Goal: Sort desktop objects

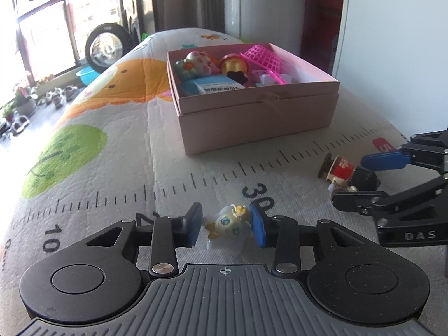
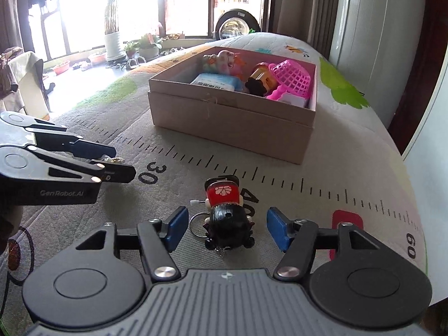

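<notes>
"GenRobot.AI" marks left tool point(image 2: 119, 165); mat point(image 2: 350, 168) reads "30".

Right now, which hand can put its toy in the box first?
The left. Its tongs are already shut on the little yellow-haired figure, ready to lift to the pink box. The right tongs only straddle the red doll, with gaps on both sides.

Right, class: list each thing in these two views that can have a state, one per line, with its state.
Pink box: open, holding toys.
Pink basket: tipped over in the box.
Yellow figure: on the mat, clamped.
Red doll: lying down, untouched.
Left gripper: shut on the yellow figure.
Right gripper: open around the red doll.
</notes>
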